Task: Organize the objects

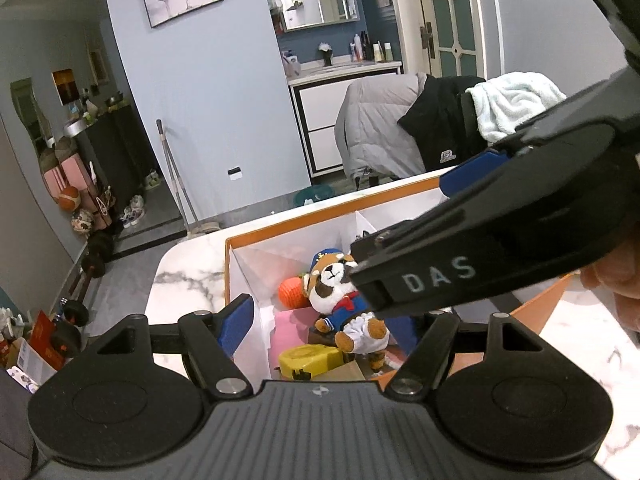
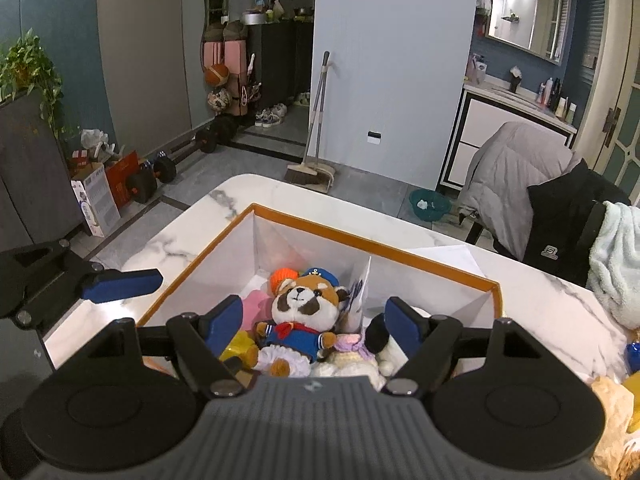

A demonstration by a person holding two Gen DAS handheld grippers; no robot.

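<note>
An orange-rimmed box [image 2: 360,240] with white walls and a divider stands on the marble table [image 2: 224,200]. A red panda plush in a blue sailor suit [image 2: 304,312] lies in its left compartment beside an orange ball [image 2: 280,278], a yellow item [image 2: 236,346] and a pink piece. A purple-and-white knitted doll [image 2: 352,346] lies to its right. My right gripper [image 2: 314,318] hovers open above the plush, empty. My left gripper [image 1: 320,316] is also open and empty over the box [image 1: 280,232]. The right gripper's black housing [image 1: 520,220] crosses the left wrist view.
More soft toys [image 2: 612,400] lie on the table at the right edge. A chair draped with a grey coat [image 2: 516,168], a black jacket and a pale towel stands behind the table. A broom, dumbbells and cartons are on the floor. A hand [image 1: 616,288] holds the right gripper.
</note>
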